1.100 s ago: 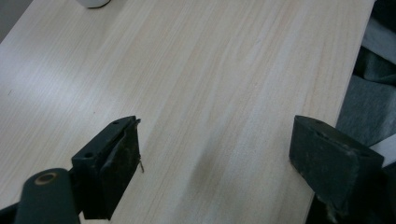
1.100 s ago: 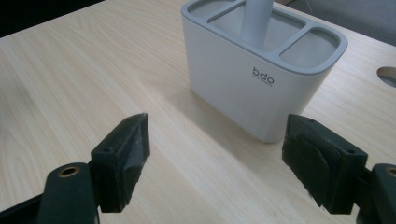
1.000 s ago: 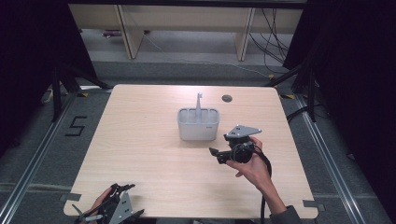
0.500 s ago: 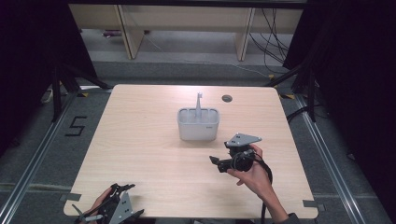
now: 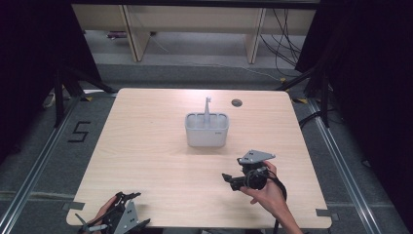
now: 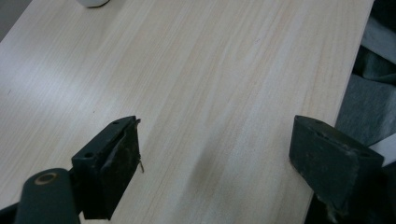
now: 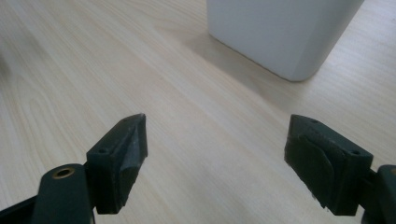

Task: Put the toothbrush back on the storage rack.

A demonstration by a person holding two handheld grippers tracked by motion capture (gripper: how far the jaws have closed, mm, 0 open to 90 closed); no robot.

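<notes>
Resting at the near table edge, both grippers hold nothing.

The left gripper (image 5: 114, 217) lies low at the near left corner of the table (image 5: 146, 161), jaws wide apart over bare wood. The right gripper (image 5: 229, 179), held in a hand (image 5: 265, 195), points left with jaws spread, near the white caddy (image 5: 206, 130) that stands beyond it at mid-table with a toothbrush (image 5: 207, 108) upright inside. A "5" (image 5: 79, 131) marks the floor.

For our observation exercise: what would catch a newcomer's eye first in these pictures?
First, the white caddy standing alone mid-table, a pale toothbrush sticking up from it. Next, the right tool, open, held low over the wooden table in front of the caddy, and the left tool, open, at the near edge.
</notes>
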